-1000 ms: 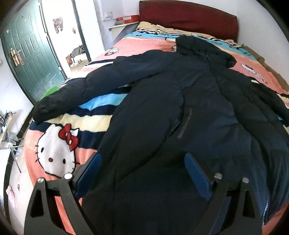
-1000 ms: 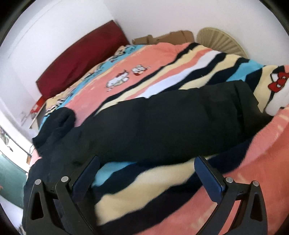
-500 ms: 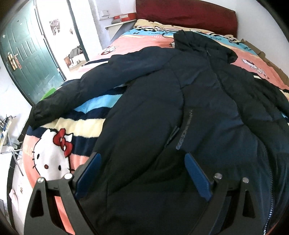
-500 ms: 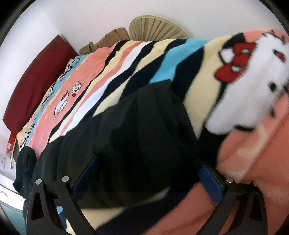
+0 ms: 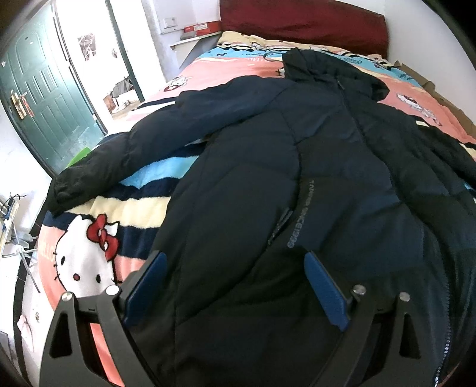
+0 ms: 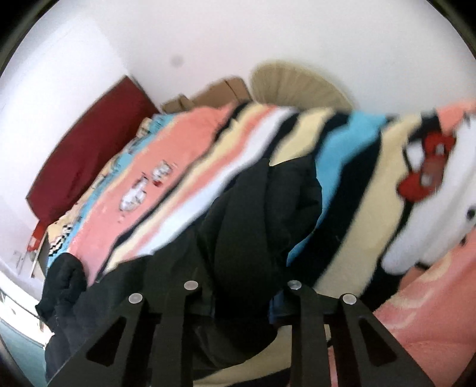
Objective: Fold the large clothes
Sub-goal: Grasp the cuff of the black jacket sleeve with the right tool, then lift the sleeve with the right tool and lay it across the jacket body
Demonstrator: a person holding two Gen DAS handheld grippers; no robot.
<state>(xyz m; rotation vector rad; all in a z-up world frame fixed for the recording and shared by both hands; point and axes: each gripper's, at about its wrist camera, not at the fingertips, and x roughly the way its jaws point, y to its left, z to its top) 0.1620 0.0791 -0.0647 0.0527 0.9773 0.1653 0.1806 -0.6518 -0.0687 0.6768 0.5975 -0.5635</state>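
A large dark navy padded jacket (image 5: 267, 184) lies face up on the bed, hood toward the headboard, its left sleeve (image 5: 142, 148) stretched out toward the door. My left gripper (image 5: 235, 285) is open and empty, hovering over the jacket's lower front. In the right wrist view my right gripper (image 6: 241, 300) is shut on the jacket's right sleeve (image 6: 261, 220), which is bunched and lifted off the blanket; the fingertips are hidden in the fabric.
The bed carries a striped cartoon-cat blanket (image 5: 89, 256) (image 6: 372, 166) with a dark red headboard (image 5: 303, 23). A green door (image 5: 44, 89) and open doorway stand left. Cardboard boxes (image 6: 208, 95) and a beige fan-shaped object (image 6: 297, 83) lie by the far wall.
My right gripper has closed on the right sleeve's cuff and raised it, bunching the sleeve. My left gripper has drifted slightly forward over the jacket, still open.
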